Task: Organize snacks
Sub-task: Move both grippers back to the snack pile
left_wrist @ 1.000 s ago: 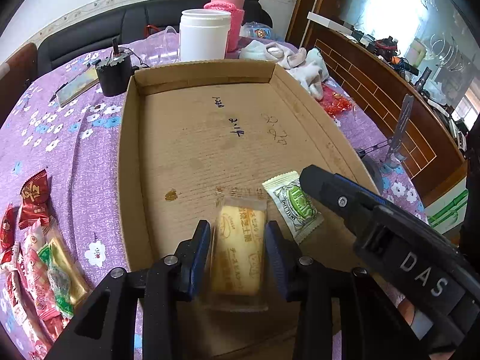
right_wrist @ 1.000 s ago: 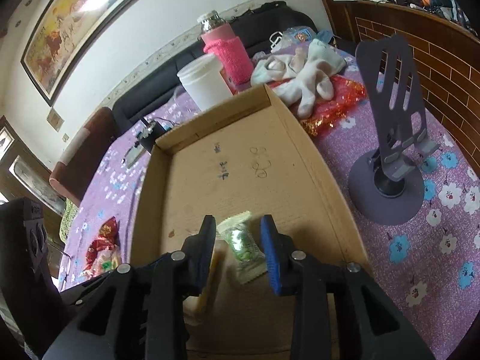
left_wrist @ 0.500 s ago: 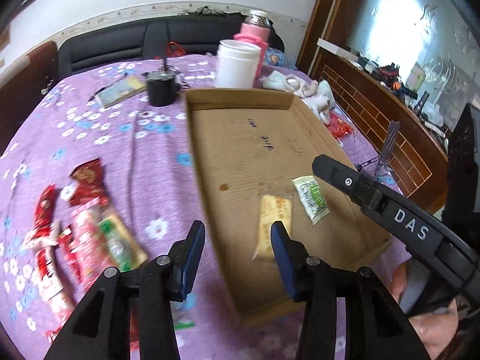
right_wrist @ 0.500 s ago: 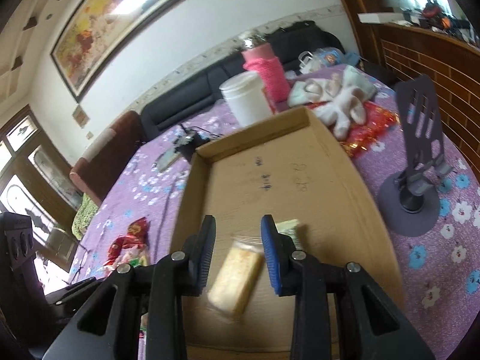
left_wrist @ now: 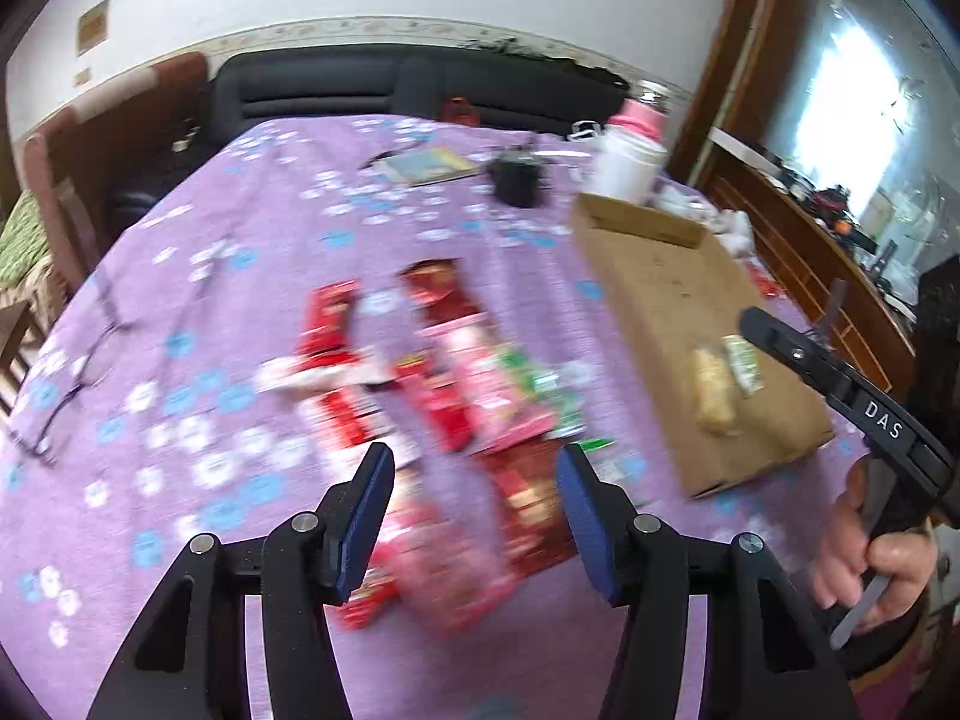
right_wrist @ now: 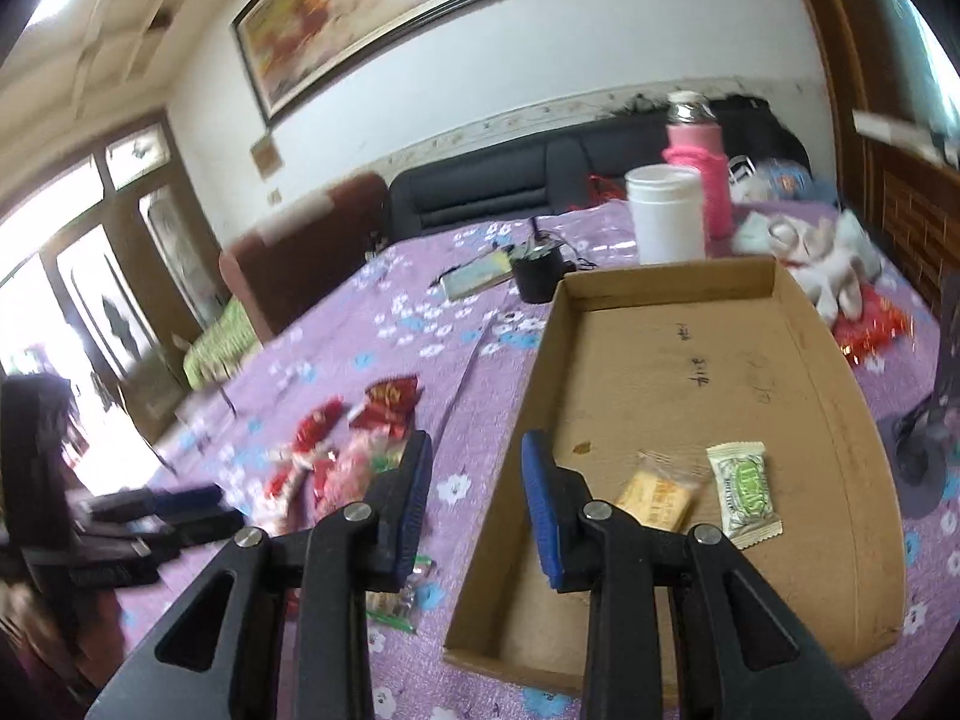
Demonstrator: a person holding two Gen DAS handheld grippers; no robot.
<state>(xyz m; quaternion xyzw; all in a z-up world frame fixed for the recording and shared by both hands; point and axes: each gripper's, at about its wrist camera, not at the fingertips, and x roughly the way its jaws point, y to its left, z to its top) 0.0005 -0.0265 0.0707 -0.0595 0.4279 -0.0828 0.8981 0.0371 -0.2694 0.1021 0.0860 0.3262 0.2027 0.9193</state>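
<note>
A shallow cardboard box (right_wrist: pixel 840 396) lies on the purple flowered tablecloth; it also shows in the left wrist view (left_wrist: pixel 654 276). Inside it lie a yellow cake packet (right_wrist: pixel 657 495) and a green-and-white packet (right_wrist: pixel 744 492), side by side. A blurred heap of red, pink and green snack packets (left_wrist: pixel 450 384) lies left of the box. My left gripper (left_wrist: pixel 474 516) is open and empty above that heap. My right gripper (right_wrist: pixel 474 507) is open and empty over the box's left wall and the cloth.
A white jar (right_wrist: pixel 663 213), a pink bottle (right_wrist: pixel 699 162), a small black pot (right_wrist: pixel 537 270) and white cloths (right_wrist: pixel 828 258) stand behind the box. A dark phone stand (right_wrist: pixel 936 420) is to its right. Glasses (left_wrist: pixel 72 384) lie at the far left of the table.
Both grippers have let go of their packets, which now lie in the box. The left gripper has swung left over the snack heap; the right has pulled back and left.
</note>
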